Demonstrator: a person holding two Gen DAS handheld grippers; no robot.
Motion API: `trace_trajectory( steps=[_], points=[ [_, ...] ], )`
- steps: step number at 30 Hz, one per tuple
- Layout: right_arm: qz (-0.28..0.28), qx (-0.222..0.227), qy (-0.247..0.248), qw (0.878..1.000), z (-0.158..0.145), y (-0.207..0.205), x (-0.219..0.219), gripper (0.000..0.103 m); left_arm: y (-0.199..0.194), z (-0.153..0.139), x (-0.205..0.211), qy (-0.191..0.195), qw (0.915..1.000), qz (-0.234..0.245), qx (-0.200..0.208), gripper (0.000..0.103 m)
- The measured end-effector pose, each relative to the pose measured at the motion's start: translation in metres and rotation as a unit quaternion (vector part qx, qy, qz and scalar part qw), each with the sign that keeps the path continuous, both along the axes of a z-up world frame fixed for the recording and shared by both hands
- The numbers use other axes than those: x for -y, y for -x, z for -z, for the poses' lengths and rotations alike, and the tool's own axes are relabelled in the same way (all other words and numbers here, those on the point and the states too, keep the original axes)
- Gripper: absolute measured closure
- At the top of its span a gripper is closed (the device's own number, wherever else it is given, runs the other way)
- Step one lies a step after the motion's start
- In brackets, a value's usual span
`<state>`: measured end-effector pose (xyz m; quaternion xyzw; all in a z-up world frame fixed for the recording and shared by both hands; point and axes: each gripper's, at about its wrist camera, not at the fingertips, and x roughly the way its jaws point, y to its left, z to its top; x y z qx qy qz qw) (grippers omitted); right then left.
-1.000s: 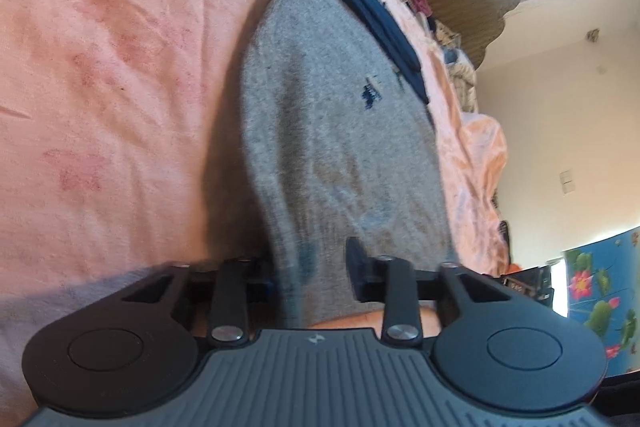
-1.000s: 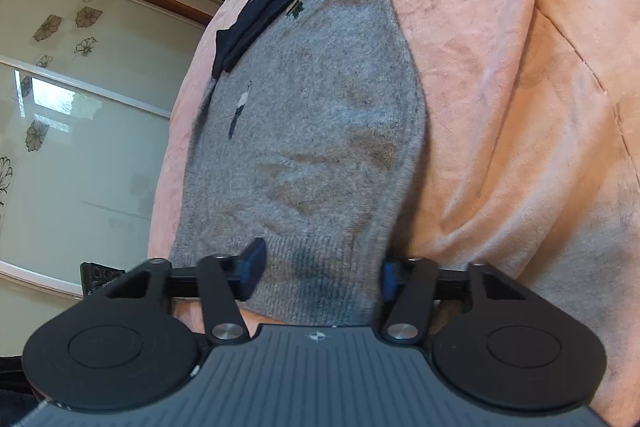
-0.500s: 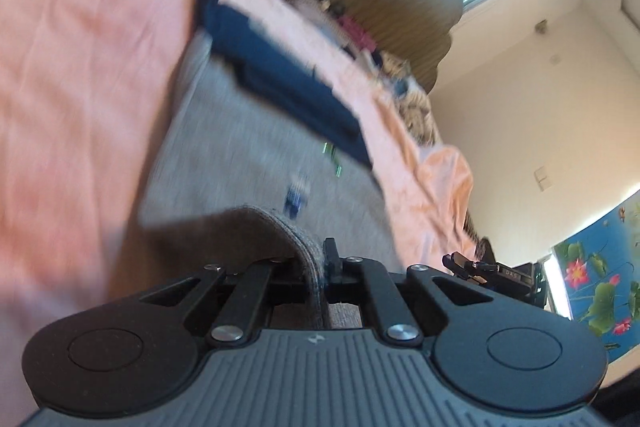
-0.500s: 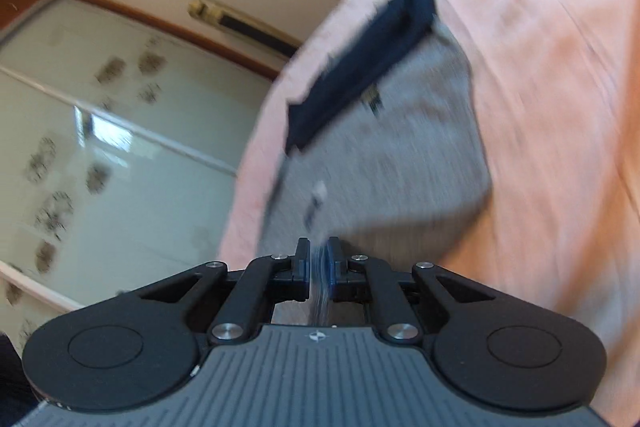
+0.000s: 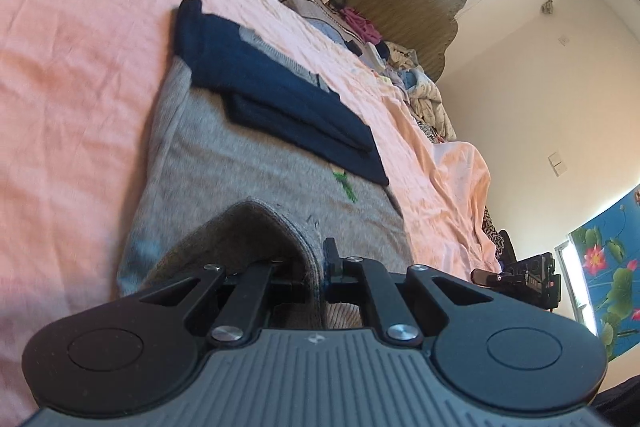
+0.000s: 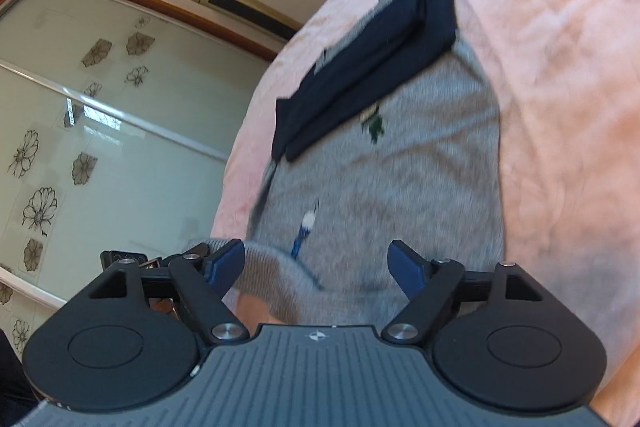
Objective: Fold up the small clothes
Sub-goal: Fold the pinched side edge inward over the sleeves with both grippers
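Grey sweater (image 5: 248,163) flat on pink bedsheet (image 5: 80,27), near hem now lifted & folded toward far navy end. Left gripper (image 5: 320,267) clamped on hem; right gripper (image 6: 316,263) just opened, nothing pinched — right side dropped, left to follow.

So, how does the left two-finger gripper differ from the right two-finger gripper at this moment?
The left two-finger gripper is shut on the hem of the grey knitted sweater, holding a lifted fold; the right two-finger gripper stands open, its jaws having just opened, with nothing pressed between them. The left's pads are hidden by the knit; the right's blue pads show clearly. Both point along the same sweater on the pink bedsheet.
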<state>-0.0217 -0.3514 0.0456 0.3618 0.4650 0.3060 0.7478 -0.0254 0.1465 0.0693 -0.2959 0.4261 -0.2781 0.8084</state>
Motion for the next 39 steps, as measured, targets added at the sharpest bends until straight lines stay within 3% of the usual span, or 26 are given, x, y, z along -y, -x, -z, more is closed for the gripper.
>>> trace_trajectory(
  steps=[3, 7, 12, 17, 19, 22, 24, 27, 29, 31, 33, 35, 37, 39],
  points=[
    [-0.065, 0.029, 0.066, 0.995, -0.008, 0.002, -0.033, 0.023, 0.012, 0.001, -0.003, 0.005, 1.0000, 0.000, -0.002, 0.097],
    [-0.134, 0.038, 0.090, 0.986, -0.011, -0.016, -0.076, 0.022, 0.024, 0.002, -0.003, 0.009, 1.0000, -0.002, -0.001, 0.097],
    [-0.182, 0.006, 0.090, 0.979, 0.009, -0.042, -0.111, 0.005, 0.032, 0.008, 0.001, 0.010, 0.9999, -0.003, -0.005, 0.097],
    [-0.239, -0.017, 0.121, 0.963, 0.015, -0.028, -0.126, 0.004, 0.036, 0.012, 0.000, 0.004, 0.9999, -0.005, -0.010, 0.097],
    [-0.281, -0.014, 0.157, 0.947, 0.003, -0.001, -0.117, 0.006, 0.039, 0.013, -0.004, 0.003, 0.9999, -0.009, -0.011, 0.097],
    [-0.328, -0.032, 0.262, 0.907, -0.008, 0.050, -0.086, 0.006, 0.041, 0.017, -0.011, 0.004, 0.9998, -0.015, -0.014, 0.097],
    [-0.302, -0.064, 0.308, 0.900, -0.012, 0.070, -0.055, 0.006, 0.040, 0.024, -0.014, 0.005, 0.9996, -0.019, -0.022, 0.097],
    [-0.206, -0.086, 0.284, 0.932, -0.018, 0.085, -0.008, 0.004, 0.035, 0.036, -0.014, 0.007, 0.9990, -0.020, -0.039, 0.097],
    [-0.134, -0.085, 0.222, 0.962, -0.017, 0.091, 0.012, 0.002, 0.033, 0.039, -0.010, 0.002, 0.9989, -0.013, -0.046, 0.097],
    [-0.077, -0.103, 0.148, 0.981, -0.003, 0.092, 0.023, 0.002, 0.032, 0.038, -0.005, -0.009, 0.9990, -0.004, -0.044, 0.097],
    [-0.044, -0.123, 0.102, 0.986, 0.012, 0.090, 0.025, 0.002, 0.032, 0.035, -0.003, -0.013, 0.9991, 0.001, -0.040, 0.097],
    [-0.027, -0.115, 0.076, 0.990, 0.016, 0.090, 0.023, 0.002, 0.035, 0.031, -0.002, -0.014, 0.9993, 0.002, -0.034, 0.097],
    [-0.027, -0.107, 0.068, 0.992, 0.013, 0.089, 0.019, 0.021, 0.037, 0.029, -0.002, -0.015, 0.9994, -0.001, -0.032, 0.097],
    [-0.044, -0.097, 0.083, 0.991, 0.008, 0.087, 0.009, 0.032, 0.039, 0.030, -0.004, -0.014, 0.9993, -0.006, -0.033, 0.097]
  ],
)
